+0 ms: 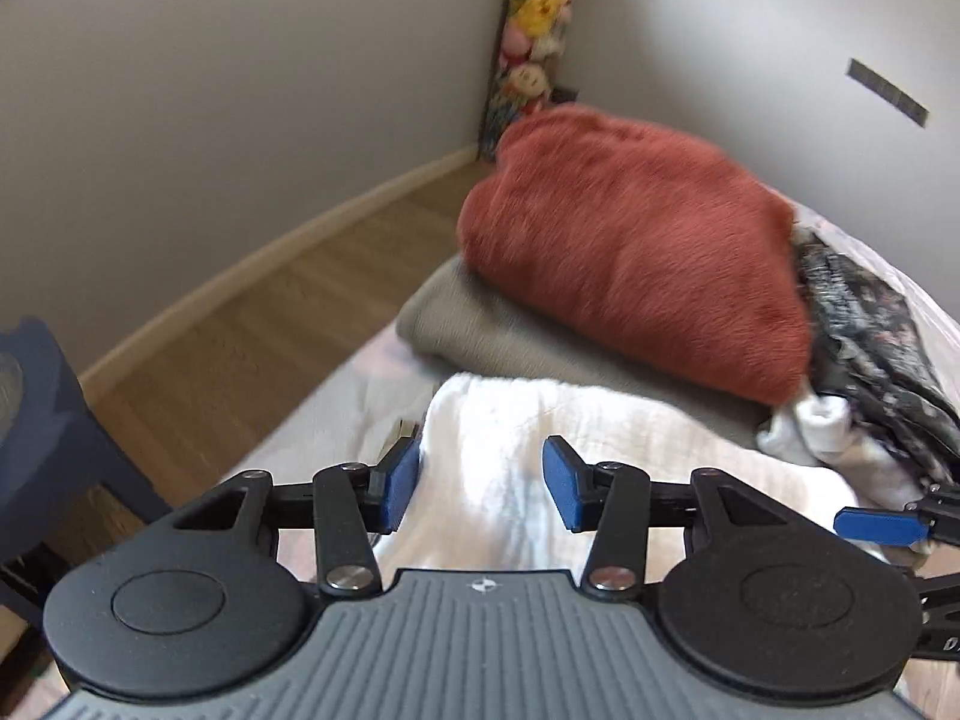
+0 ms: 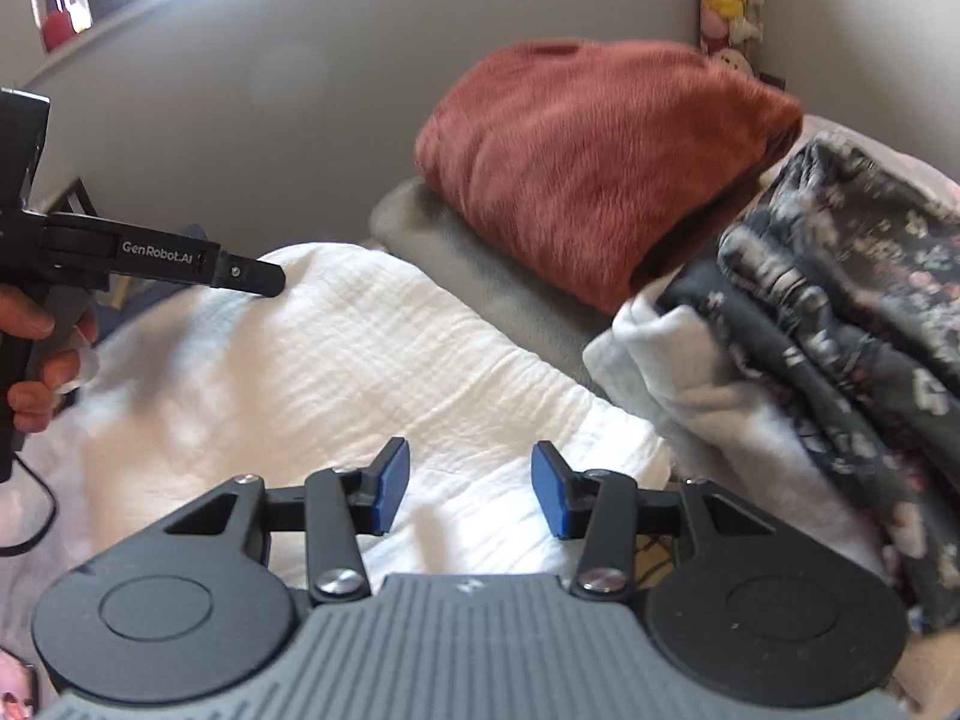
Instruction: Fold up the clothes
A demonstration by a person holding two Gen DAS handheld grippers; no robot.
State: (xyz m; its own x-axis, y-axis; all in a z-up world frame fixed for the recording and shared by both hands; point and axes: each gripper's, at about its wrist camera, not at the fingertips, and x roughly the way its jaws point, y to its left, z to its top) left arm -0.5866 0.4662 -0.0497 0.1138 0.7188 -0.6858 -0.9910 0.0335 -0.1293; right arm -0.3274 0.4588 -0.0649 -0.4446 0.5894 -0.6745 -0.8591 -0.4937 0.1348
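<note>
- The white crinkled garment (image 2: 360,360) lies spread on the bed (image 1: 336,420), near the person, in front of a stack of folded items further off.
- That stack holds a rust-red fleece (image 1: 630,252) on top of a grey folded piece (image 1: 480,324); to the right sits a dark floral garment (image 2: 840,300) over a pale grey one (image 2: 690,372).
- The left gripper (image 1: 480,489) hangs over the left part of the white cloth with its blue pads spread apart; nothing is pinched between them, only cloth lying below.
- The right gripper (image 2: 471,489) hovers over the near right part of the same cloth, its jaws likewise apart and empty.
- In the right wrist view a hand (image 2: 36,354) grips the handle of the left tool, whose tip reaches over the far left edge of the cloth.
- The step in hand looks like positioning both tools to take hold of the white garment for a fold.
- The next move likely calls for lowering each pair of pads onto an edge or corner and closing on a single layer, keeping clear of the stack behind.
</note>
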